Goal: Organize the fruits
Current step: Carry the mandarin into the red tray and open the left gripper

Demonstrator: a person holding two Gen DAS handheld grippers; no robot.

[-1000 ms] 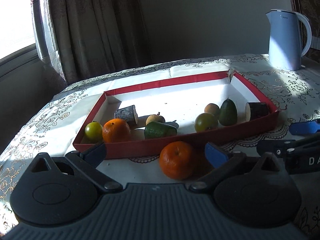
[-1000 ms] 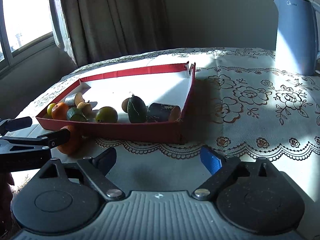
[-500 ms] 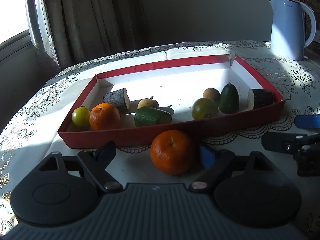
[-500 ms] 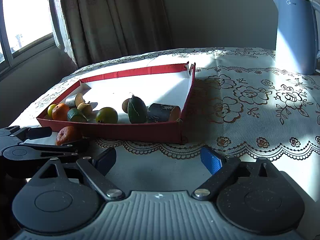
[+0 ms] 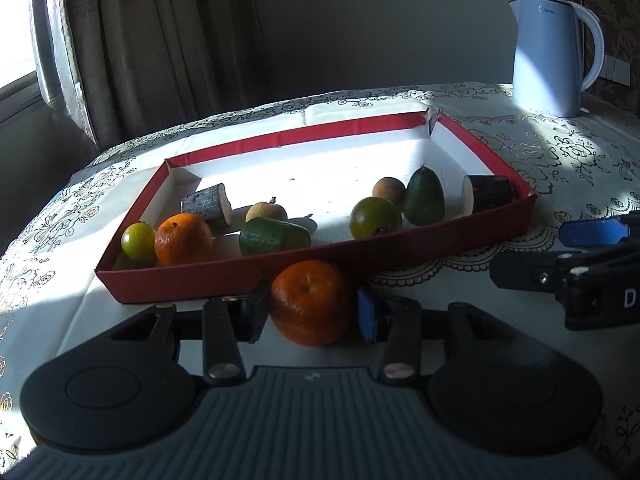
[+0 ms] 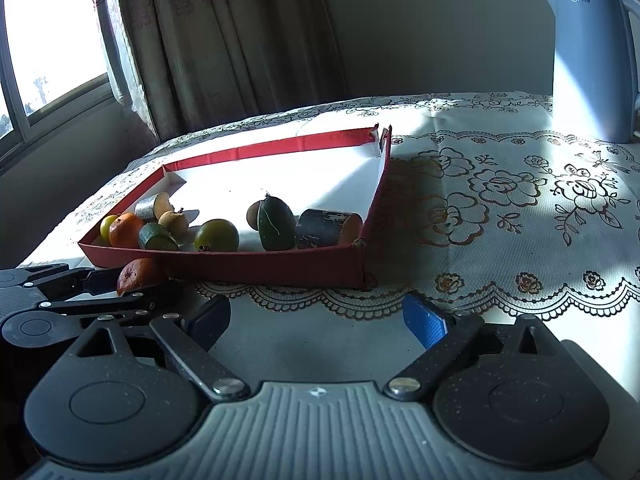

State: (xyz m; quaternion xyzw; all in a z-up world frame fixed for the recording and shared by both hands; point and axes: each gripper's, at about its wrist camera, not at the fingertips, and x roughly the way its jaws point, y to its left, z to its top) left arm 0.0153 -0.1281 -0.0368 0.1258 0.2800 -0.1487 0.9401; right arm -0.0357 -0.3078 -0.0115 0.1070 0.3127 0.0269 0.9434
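— Just outside the near wall of the red tray [image 5: 400,248], on the tablecloth [image 5: 580,160]: the loose orange [image 5: 310,300]?

— Yes. Rests on the cloth just beside that wall, between the fingers of the left gripper [image 5: 312,312].

— Clamped?

— Closing at this moment. Dark pad at the left flank, blue pad at the right, both apparently pressing on the peel, though shadow blurs the contact.

— And the right gripper [image 6: 316,320]?

— Hovers low over the cloth, to the right of the left one. Jaws wide apart, only cloth between them.

— Inside the tray?

— Along the near wall, from the left: small yellow-green fruit [image 5: 138,240], then second orange [image 5: 184,238], touching it. Just behind, grey-barked stub [image 5: 206,208] and tan round fruit [image 5: 266,213]. Beside those, green chunk [image 5: 272,236] lying on its side.

— Farther right?

— Well apart from that group: olive-green round fruit [image 5: 375,218], brown round fruit [image 5: 389,190] behind it, dark green pointed fruit [image 5: 424,197] standing upright. Near the right corner, dark stub [image 5: 488,194] with a pale cut face.

— Elsewhere on the table?

— Pale blue kettle [image 5: 548,52] at the far right, well apart from the tray. Curtain [image 5: 160,40] beyond the far left edge.
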